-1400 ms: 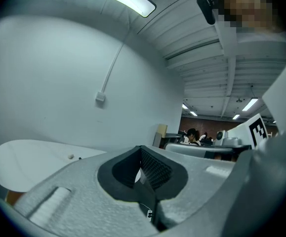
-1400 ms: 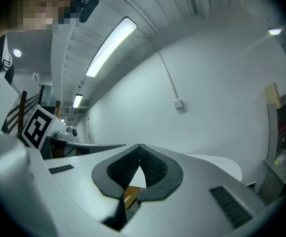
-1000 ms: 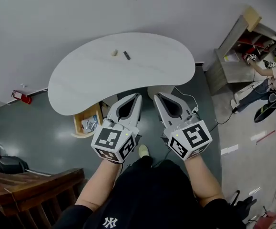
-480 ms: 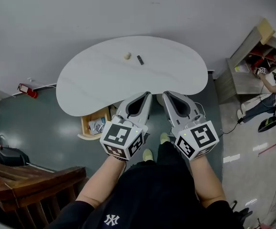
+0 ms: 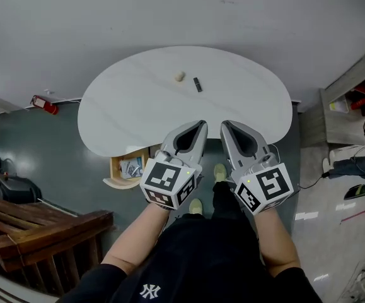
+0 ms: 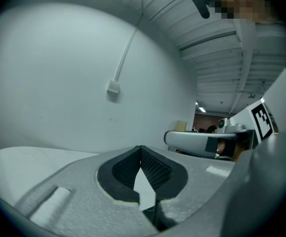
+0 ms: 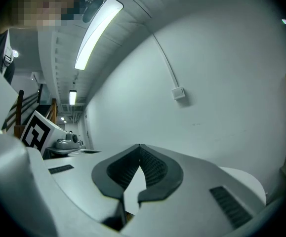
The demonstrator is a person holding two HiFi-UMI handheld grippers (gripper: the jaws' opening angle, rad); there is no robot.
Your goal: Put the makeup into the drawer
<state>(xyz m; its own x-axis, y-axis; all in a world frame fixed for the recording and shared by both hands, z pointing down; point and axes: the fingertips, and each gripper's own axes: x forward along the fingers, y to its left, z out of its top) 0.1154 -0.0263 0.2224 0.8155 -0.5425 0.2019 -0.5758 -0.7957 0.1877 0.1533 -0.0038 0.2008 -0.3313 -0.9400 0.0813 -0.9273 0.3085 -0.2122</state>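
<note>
White table (image 5: pixel 125 106) before us carries, at its far middle, a beige round makeup piece (image 5: pixel 179 76) and a dark stick (image 5: pixel 197 84). Our left gripper (image 5: pixel 202 125) and right gripper (image 5: pixel 224 125) hover near, jaws together, empty.

I've walked up to the table (image 5: pixel 125 106), carrying both grippers forward together. My left gripper (image 5: pixel 200 124) and right gripper (image 5: pixel 225 124) were short of its near edge; now their tips seem to overlap it. The cream lump (image 5: pixel 179 76) and dark stick (image 5: pixel 197 84) lie nearer ahead.
</note>
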